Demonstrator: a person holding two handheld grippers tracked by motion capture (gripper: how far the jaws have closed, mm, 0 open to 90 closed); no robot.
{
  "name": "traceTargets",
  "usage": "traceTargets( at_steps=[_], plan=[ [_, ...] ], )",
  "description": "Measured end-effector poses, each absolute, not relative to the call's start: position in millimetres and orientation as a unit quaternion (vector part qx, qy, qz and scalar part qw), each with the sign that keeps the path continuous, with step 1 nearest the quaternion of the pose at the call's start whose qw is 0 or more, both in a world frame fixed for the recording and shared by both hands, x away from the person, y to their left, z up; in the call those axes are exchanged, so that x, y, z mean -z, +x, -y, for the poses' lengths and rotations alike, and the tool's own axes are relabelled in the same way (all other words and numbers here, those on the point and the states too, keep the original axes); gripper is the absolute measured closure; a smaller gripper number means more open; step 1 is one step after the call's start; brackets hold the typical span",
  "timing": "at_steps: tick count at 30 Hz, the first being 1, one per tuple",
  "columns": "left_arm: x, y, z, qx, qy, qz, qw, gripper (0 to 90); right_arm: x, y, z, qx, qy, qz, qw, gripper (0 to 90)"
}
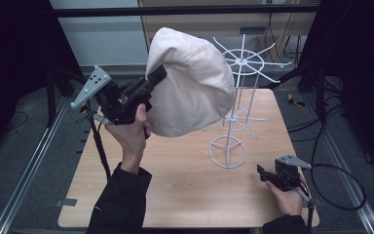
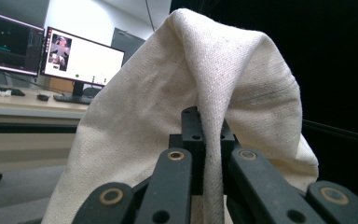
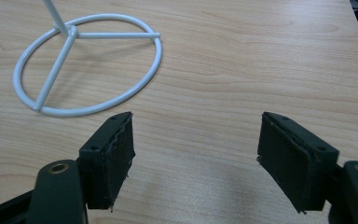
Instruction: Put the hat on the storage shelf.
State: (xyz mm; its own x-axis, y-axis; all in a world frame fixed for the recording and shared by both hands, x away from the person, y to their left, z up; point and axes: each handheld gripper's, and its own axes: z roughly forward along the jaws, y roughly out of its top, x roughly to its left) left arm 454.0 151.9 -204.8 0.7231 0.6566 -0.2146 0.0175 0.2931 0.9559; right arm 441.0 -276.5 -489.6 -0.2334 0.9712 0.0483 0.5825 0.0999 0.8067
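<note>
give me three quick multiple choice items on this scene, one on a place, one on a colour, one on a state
1. Where does the wire stand rest?
A. on the table
B. on the floor
C. in the right tool

2. What colour is the cloth bag?
A. blue
B. cream
C. black

3. How are the right tool jaws?
A. shut on the bag
B. shut on the stand
C. open, nothing between them

Answers:
1. A, its ring base sits on the wood.
2. B, pale cream fabric.
3. C, bare tabletop between the pads, while the left tool pinches the bag.
</note>
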Motion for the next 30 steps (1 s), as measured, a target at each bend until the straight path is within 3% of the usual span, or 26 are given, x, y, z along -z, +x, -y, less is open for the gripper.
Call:
traceTargets(
  at_steps=[30],
  plan=[
    [248.0, 473.0, -154.8, -0.208, 0.605, -0.333, 0.693, 86.2, 490.1, 441.2, 276.4, -0.366, 0.557, -0.697, 0.267, 27.1]
  ],
)
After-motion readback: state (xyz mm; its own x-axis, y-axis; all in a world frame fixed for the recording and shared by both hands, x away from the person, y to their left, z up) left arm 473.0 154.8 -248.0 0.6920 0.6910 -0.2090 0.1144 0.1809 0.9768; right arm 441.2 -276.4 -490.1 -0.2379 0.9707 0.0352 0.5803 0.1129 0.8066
